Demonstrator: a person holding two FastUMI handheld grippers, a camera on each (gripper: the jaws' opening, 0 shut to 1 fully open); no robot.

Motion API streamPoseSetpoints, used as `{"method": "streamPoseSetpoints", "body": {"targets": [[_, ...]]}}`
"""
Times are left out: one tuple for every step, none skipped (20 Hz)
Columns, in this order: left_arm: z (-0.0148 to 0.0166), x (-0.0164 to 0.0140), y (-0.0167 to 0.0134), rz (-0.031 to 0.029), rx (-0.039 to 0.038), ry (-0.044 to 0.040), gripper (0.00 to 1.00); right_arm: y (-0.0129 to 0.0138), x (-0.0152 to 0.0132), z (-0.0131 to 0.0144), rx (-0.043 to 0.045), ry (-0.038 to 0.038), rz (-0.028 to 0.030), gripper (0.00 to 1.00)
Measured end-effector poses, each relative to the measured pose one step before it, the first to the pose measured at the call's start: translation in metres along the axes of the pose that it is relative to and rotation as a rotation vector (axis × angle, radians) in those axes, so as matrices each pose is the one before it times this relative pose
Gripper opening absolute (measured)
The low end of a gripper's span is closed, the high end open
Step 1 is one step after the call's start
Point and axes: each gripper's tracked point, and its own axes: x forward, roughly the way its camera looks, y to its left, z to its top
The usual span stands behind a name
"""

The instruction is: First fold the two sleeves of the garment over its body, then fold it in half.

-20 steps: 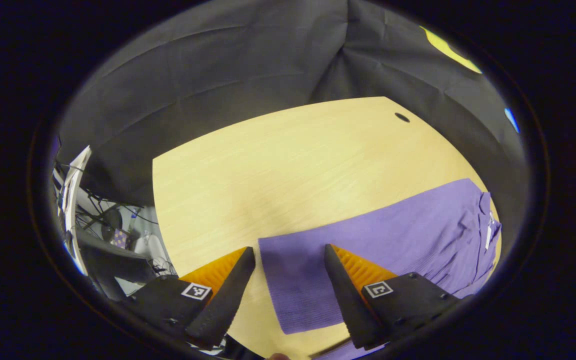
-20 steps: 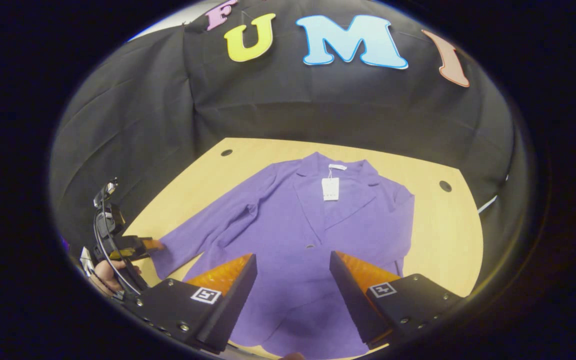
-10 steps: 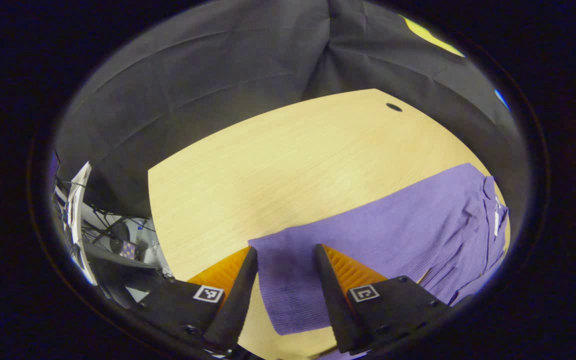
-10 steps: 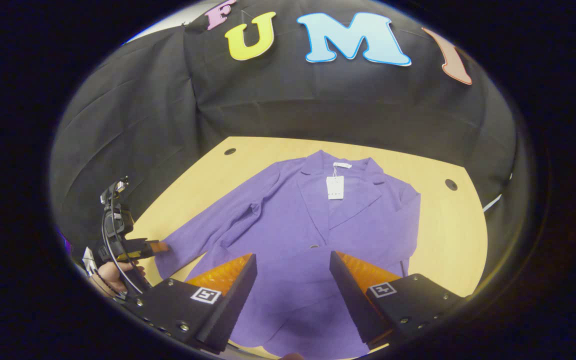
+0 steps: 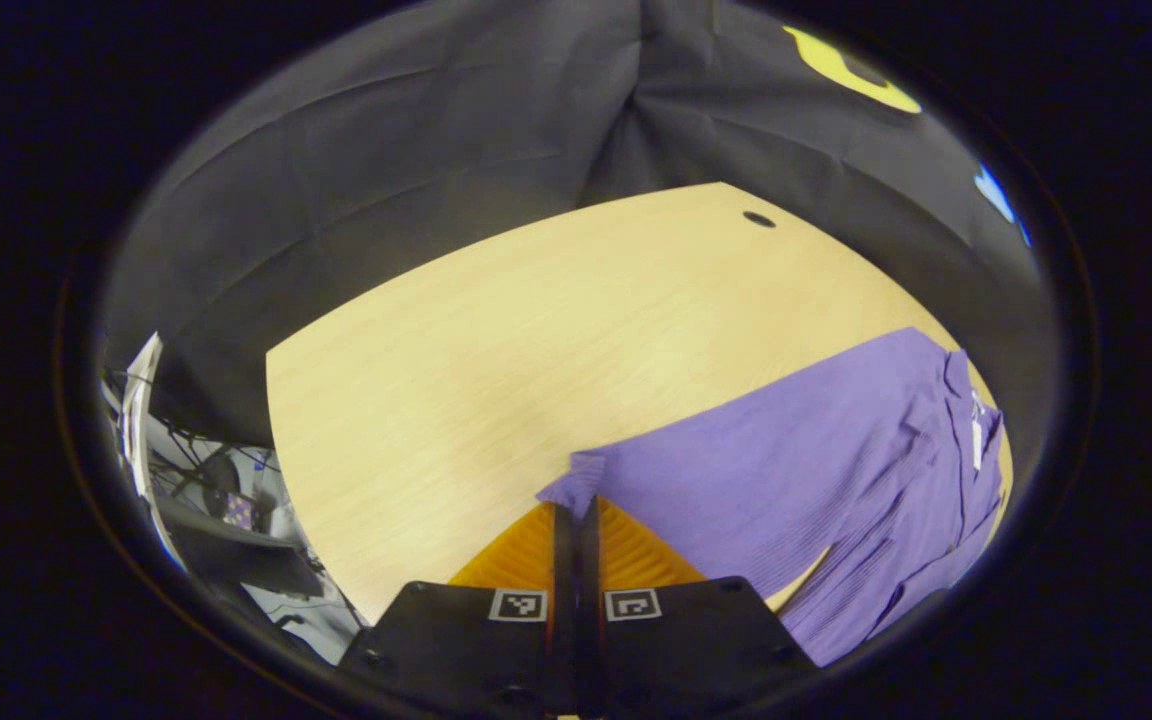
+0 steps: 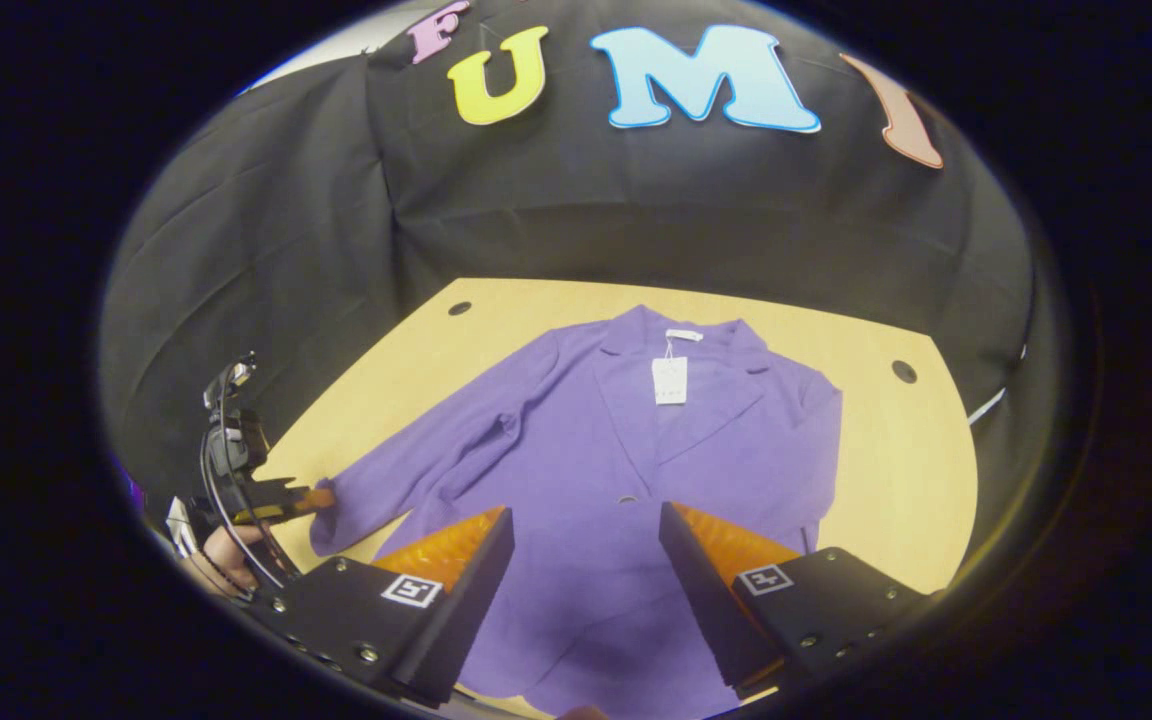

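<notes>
Purple jacket (image 6: 626, 450) lies spread face-up on the pale wooden worktop (image 5: 496, 340), a white tag (image 6: 668, 380) at its collar. The left hand-held gripper (image 5: 576, 515) is pinched closed on the cuff of one sleeve (image 5: 736, 470). The right hand-held gripper (image 6: 584, 545) hovers above the jacket's hem, fingers spread wide.
</notes>
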Motion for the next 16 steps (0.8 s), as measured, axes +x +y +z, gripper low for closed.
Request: {"method": "streamPoseSetpoints", "body": {"targets": [[-0.00032,-0.00022,0.00147,-0.00611,-0.00149,0.00564,0.07,-0.00094,-0.00087,0.00108,0.00108,-0.00382,0.00062,0.92],[0.00086,-0.00116,-0.0005,-0.01466,-0.00376,0.00075,0.07,-0.00001,-0.00064,0.00039,-0.00025,-0.00286,-0.00063,0.92],[0.00091,-0.00155,-0.00455,-0.03474,-0.01502,0.00074,0.07,-0.00043,-0.00075,0.00095,-0.00071,-0.00163,0.00025,0.92],[0.00017,-0.00257,-0.0076,-0.05385,-0.03778,0.00963,0.07,-0.00025,-0.00098,-0.00059,-0.00083,-0.00149,-0.00173,0.92],[-0.0012,-0.0035,-0.0119,-0.07022,-0.0606,0.02138,0.07,-0.00142,-0.00137,0.00096,0.0008,-0.00176,-0.00255,0.92],[-0.00351,-0.00118,-0.00729,-0.04807,-0.05533,0.02232,0.07,0.0003,-0.00038,-0.00009,0.00285,-0.00218,-0.00019,0.92],[-0.00041,-0.00055,-0.00415,-0.03573,-0.0354,0.00856,0.06,-0.00079,-0.00124,0.00056,0.00293,-0.00254,-0.0014,0.92],[-0.00155,0.00136,0.00059,-0.02769,-0.023,0.00365,0.06,-0.00076,-0.00086,-0.00037,0.00124,-0.00192,-0.0024,0.92],[0.00109,-0.00173,-0.00283,-0.03029,-0.02021,-0.00056,0.06,-0.00071,-0.00142,0.0001,0.00064,-0.00221,-0.0028,0.92],[0.00157,-0.00265,-0.00221,-0.01729,-0.01104,-0.00328,0.06,-0.00114,-0.00014,-0.00088,0.00158,-0.00087,-0.00327,0.92],[0.00316,-0.00391,-0.00262,-0.01097,-0.00599,-0.00964,0.07,-0.00074,-0.00056,-0.00092,0.00217,0.00062,-0.0015,0.92],[0.00346,-0.00314,-0.00686,-0.02039,-0.00598,-0.00757,0.06,-0.00007,-0.00019,-0.00177,0.00228,0.00103,-0.00039,0.92],[0.00433,-0.00439,-0.00533,-0.01343,0.00199,-0.00703,0.07,-0.00105,0.00011,-0.00091,0.00239,0.00183,-0.00083,0.92],[0.00367,-0.00358,-0.00593,-0.01815,0.00634,-0.00363,0.06,0.00085,-0.00066,-0.0008,0.00309,-0.00045,0.0006,0.92],[0.00227,-0.00421,-0.00803,-0.01753,0.00652,0.00063,0.06,0.00058,-0.00052,-0.00004,0.00442,-0.00118,0.00162,0.92],[0.00125,-0.00361,-0.0113,-0.02342,0.0043,-0.00028,0.06,-0.00029,-0.00014,-0.00048,0.00359,-0.00108,0.00034,0.92]]}}
